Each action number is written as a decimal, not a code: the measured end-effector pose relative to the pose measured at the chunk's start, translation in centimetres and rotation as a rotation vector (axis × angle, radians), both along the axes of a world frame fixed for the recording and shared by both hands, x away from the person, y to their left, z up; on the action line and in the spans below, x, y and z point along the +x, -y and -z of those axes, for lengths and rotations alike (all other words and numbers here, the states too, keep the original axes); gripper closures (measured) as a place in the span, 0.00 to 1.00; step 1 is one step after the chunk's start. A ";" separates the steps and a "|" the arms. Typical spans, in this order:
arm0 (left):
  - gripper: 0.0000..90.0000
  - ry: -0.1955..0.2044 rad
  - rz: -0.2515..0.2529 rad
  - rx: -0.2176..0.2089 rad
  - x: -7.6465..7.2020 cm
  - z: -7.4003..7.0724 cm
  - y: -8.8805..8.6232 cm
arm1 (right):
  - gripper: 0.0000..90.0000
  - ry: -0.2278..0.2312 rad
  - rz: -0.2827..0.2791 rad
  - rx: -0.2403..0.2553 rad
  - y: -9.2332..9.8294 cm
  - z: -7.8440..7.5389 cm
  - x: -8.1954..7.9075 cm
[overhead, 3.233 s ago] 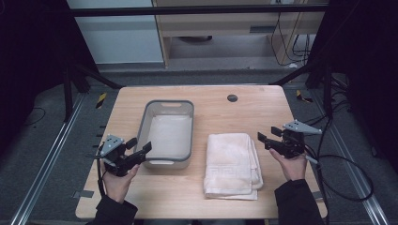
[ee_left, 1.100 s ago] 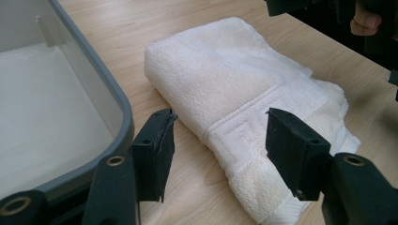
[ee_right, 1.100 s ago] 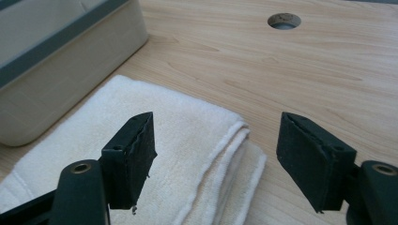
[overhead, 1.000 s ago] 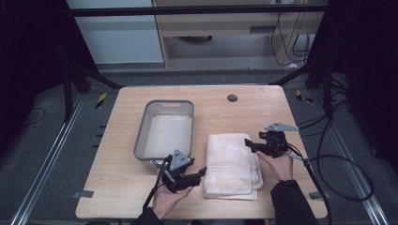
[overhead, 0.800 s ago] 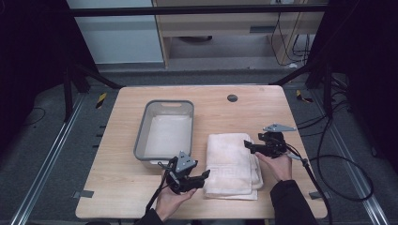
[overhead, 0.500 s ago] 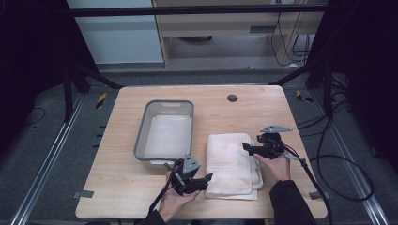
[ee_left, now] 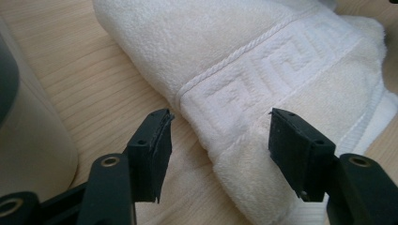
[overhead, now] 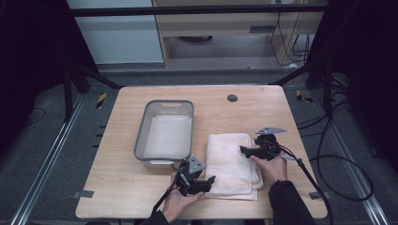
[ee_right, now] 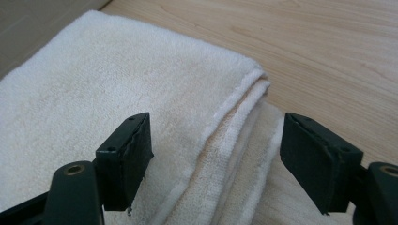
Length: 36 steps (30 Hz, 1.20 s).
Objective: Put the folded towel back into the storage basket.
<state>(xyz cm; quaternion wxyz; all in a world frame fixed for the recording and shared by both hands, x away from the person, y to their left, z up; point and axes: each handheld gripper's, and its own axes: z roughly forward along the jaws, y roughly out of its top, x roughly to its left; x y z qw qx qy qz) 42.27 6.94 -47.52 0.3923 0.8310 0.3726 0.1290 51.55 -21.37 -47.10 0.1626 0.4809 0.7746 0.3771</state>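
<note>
left gripper [overhead: 206, 180] sits low at the near left corner of the folded white towel [overhead: 232, 164], jaws spread wide apart with nothing between them yet. in the left gripper view [ee_left: 218, 140] the towel's corner with its woven key-pattern band lies right in the gap, one jaw over bare wood, the other over the towel's fluffy edge. can't tell if the jaws actually touch the cloth.

right gripper [overhead: 246, 150] is on the towel's right side, pointing left across it, jaws also wide apart and holding nothing. the right gripper view [ee_right: 213, 145] looks along the stacked folded edges, which run between the two jaws, one jaw over the top layer and the other over the lower layers.

the towel lies flat on the wooden tabletop [overhead: 117, 187], toward the near right. just beside it on the left is a grey plastic bin [overhead: 141, 140] with a pale lining inside. a small dark round spot [overhead: 232, 98] sits in the tabletop near the far edge.
</note>
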 end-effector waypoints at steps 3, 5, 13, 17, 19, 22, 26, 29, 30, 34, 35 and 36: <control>0.41 -0.010 -0.002 0.005 0.3 0.4 0.1 | 0.29 -0.006 0.001 0.004 0.0 0.4 0.1; 0.39 -0.017 -0.005 0.001 0.4 0.5 0.2 | 0.28 -0.018 0.006 0.010 0.1 0.7 0.1; 0.36 -0.036 -0.011 0.002 1.0 1.2 0.4 | 0.30 -0.042 0.013 0.010 0.0 1.3 0.2; 0.36 -0.046 -0.017 -0.001 1.3 1.5 0.5 | 0.31 -0.062 0.019 0.012 -0.2 1.6 0.2; 0.36 -0.050 -0.014 0.000 1.4 1.6 0.5 | 0.31 -0.072 0.023 0.017 -0.2 1.8 0.3; 0.36 -0.058 -0.017 -0.001 1.4 1.7 0.6 | 0.32 -0.084 0.023 0.026 -0.2 1.9 0.4; 0.37 -0.063 -0.018 -0.002 1.5 1.9 0.7 | 0.35 -0.103 0.018 0.039 -0.2 2.0 0.4; 0.38 -0.075 -0.017 -0.005 1.6 2.0 0.7 | 0.39 -0.131 0.019 0.070 -0.1 2.1 0.5; 0.38 -0.083 -0.019 -0.007 1.6 2.0 0.7 | 0.40 -0.137 0.017 0.078 -0.1 2.1 0.5; 0.39 -0.109 -0.017 -0.021 1.9 2.1 0.7 | 0.46 -0.147 0.008 0.090 -0.1 2.1 0.6; 0.39 -0.121 -0.014 -0.030 2.0 2.2 0.6 | 0.49 -0.157 0.002 0.103 -0.1 2.1 0.6; 0.40 -0.121 -0.010 -0.028 2.0 2.2 0.7 | 0.50 -0.161 0.003 0.109 -0.1 2.1 0.6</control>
